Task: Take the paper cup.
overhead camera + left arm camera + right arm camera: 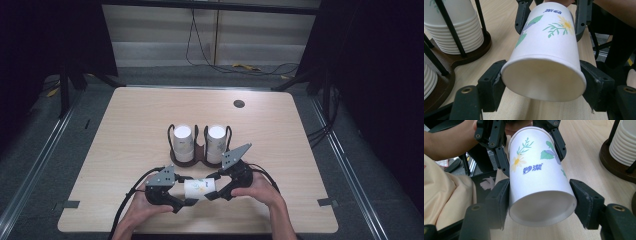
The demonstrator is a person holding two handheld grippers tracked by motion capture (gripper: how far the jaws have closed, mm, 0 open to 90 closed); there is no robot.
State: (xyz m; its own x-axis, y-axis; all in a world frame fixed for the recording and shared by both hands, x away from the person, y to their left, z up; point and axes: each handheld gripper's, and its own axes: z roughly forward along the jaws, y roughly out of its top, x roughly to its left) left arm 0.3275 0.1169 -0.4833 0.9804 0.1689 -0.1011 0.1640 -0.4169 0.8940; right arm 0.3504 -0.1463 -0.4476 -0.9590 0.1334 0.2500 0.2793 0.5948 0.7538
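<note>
Paper cup (199, 188) held sideways above counter (125, 130), left tool (183, 202) pinching the rim end, right tool (214, 194) pinching the base end, probably to pull nested cups apart.

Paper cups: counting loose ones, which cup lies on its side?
The white flower-printed paper cup held between both grippers; the others stand stacked in the dark wooden holder.

Stacked white paper cups (454, 30) in dark wire holder cut off by frame edge; cup print (200, 186) too small to read in high view.
</note>
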